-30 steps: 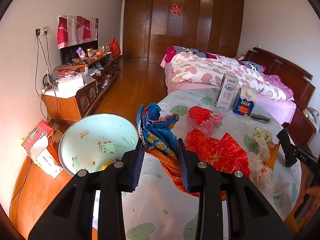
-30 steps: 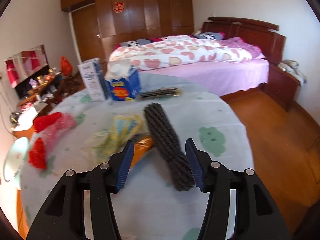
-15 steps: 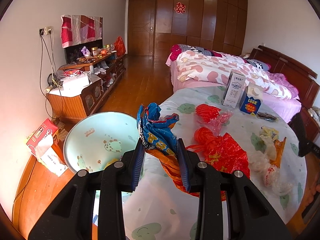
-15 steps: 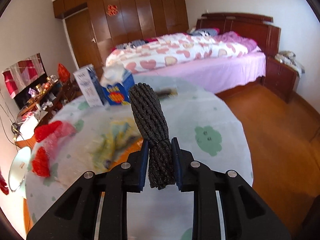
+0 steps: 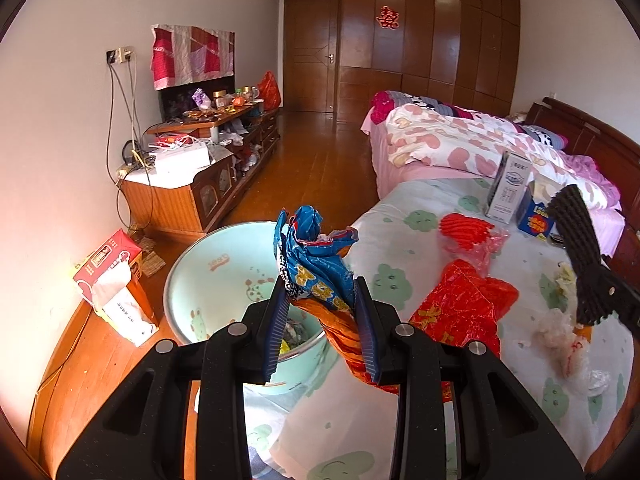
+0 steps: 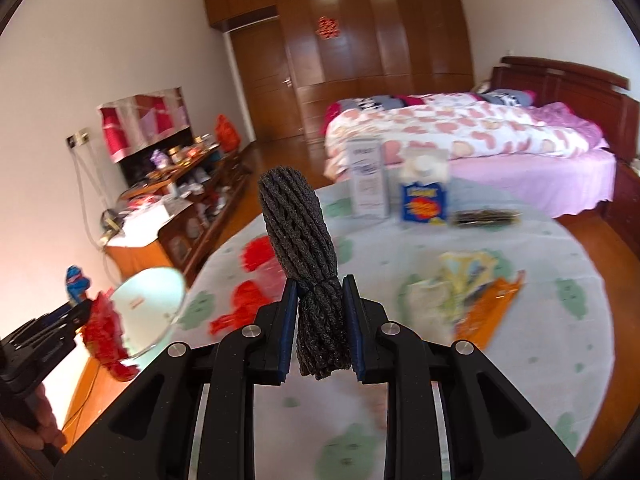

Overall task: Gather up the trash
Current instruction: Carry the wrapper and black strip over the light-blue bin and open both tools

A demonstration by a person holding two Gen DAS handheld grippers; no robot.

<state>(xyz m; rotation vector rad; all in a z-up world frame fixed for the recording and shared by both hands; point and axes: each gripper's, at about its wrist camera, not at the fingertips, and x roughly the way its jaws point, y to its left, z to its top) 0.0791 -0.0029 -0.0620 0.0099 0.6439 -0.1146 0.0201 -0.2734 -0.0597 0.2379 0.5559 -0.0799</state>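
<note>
The collection was under way but well short of finished. The left gripper (image 5: 322,322) was pinching a crumpled blue and orange snack wrapper (image 5: 316,264), held over the near edge of the pale green basin (image 5: 208,276), which sat just off the worktop's (image 5: 400,240) left edge. Some scraps already lay in the bottom of the basin, so at least a little trash had been dropped there; how many pieces could not be told. The wrapper itself had not yet been released.

The right gripper (image 6: 320,322) was clamped on a black foam net sleeve (image 6: 298,224), held up above the worktop to the right of the basin and well apart from it. It would have to travel across to the basin before it could be let go.

Left on the worktop, all to the right of the basin, were one red plastic bag (image 5: 460,308), one red foam net (image 5: 466,226) with a pinkish film bag beside it, a clump of clear plastic wrap (image 5: 560,340), one orange packet (image 6: 490,304) and a yellowish wrapper (image 6: 464,270).

At the worktop's far side from the basin stood two cartons, one white (image 5: 508,188) and one blue (image 5: 534,216), and a dark flat item lay beside the blue one. Whether these counted as trash could not be judged.
</note>
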